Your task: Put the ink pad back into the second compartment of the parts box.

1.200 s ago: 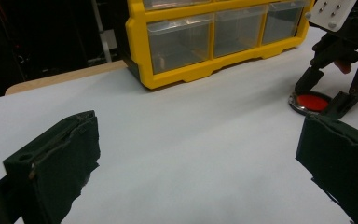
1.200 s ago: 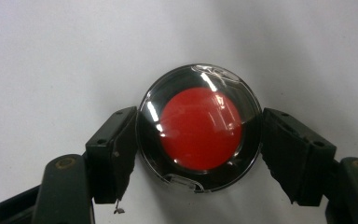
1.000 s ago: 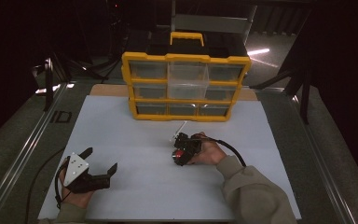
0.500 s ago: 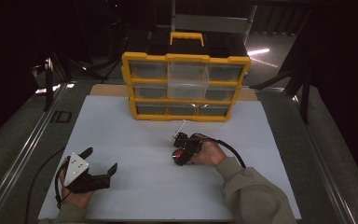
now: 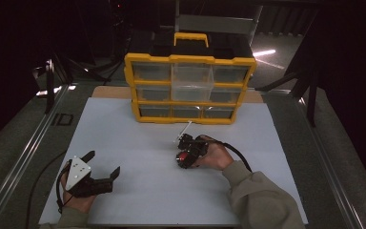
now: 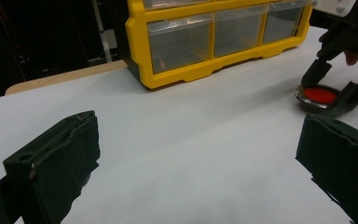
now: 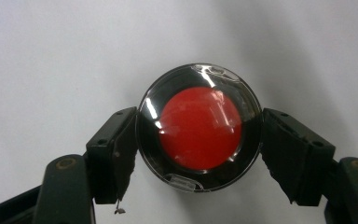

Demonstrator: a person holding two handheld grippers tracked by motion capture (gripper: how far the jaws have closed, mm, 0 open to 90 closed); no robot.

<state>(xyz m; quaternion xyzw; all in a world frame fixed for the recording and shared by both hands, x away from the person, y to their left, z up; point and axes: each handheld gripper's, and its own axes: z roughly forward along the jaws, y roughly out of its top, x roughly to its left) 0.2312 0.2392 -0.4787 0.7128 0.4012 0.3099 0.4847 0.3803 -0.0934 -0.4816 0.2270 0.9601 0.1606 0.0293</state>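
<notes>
Right gripper [image 7: 199, 140] around unlabelled red-centred disc [image 7: 199, 127]

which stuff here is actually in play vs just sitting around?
In play:
- right hand-held gripper, jaws on either side of the round red-centred case
- yellow drawer organizer, judging by its closeness, a likely source or destination

Just there:
- left hand-held gripper, open, over bare white mat
- small white stick-like item by the organizer, too small to identify
</notes>
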